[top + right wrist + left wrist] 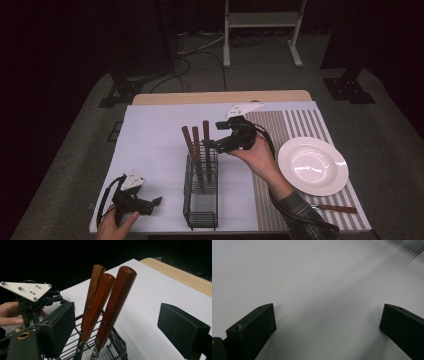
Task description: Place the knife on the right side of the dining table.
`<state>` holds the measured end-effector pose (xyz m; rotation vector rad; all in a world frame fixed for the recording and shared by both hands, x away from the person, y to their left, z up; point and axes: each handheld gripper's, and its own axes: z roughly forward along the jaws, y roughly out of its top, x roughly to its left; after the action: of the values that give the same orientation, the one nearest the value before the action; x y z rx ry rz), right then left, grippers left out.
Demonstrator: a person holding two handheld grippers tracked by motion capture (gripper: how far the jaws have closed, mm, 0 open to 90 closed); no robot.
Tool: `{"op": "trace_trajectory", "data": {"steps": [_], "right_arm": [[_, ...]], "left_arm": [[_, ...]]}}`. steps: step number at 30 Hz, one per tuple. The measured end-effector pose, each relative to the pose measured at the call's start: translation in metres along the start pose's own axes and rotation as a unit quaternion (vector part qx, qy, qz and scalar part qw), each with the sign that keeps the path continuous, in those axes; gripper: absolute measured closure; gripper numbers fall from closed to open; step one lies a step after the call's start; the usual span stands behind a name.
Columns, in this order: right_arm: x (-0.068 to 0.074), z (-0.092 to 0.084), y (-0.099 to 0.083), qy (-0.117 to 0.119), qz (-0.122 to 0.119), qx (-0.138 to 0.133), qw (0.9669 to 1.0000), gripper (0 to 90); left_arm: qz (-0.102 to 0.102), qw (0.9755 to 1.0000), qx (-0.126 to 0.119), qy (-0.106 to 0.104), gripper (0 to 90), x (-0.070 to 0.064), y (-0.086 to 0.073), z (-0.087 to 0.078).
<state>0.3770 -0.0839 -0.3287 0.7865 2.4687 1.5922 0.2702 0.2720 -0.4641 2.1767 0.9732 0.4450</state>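
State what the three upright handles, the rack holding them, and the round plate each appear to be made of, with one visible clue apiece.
Handles: probably wood, reddish-brown with a satin sheen and metal rivets.
Rack: likely black-coated metal wire, given its thin rods and mesh base.
Plate: probably glazed ceramic, glossy white with light reflections.

Wire caddy (201,200): one, black mesh, on the surface.
Wooden-handled utensils (197,141): three, standing in the caddy, handles up.
Plate (312,165): one, white, right of the caddy.
Knife (336,208): one, wooden-handled, lying right of the caddy, just beside the plate's near rim.
Striped placemat (295,125): one, under the plate.
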Motion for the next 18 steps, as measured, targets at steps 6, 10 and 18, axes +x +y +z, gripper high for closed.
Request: {"op": "trace_trajectory", "data": {"steps": [6,10,18], "right_arm": [[0.0,0.009,0.003,0.015,0.007,-0.009,0.9998,18.0],[-0.004,0.012,0.005,0.024,0.012,-0.023,0.9994,24.2],[-0.011,0.013,0.007,0.035,0.029,-0.044,0.998,39.0]], "left_arm": [[0.0,1.0,0.0,0.0,0.0,0.0,0.0,0.0],[0.0,1.0,0.0,0.0,0.0,0.0,0.0,0.0],[0.0,1.0,0.0,0.0,0.0,0.0,0.0,0.0]]}}
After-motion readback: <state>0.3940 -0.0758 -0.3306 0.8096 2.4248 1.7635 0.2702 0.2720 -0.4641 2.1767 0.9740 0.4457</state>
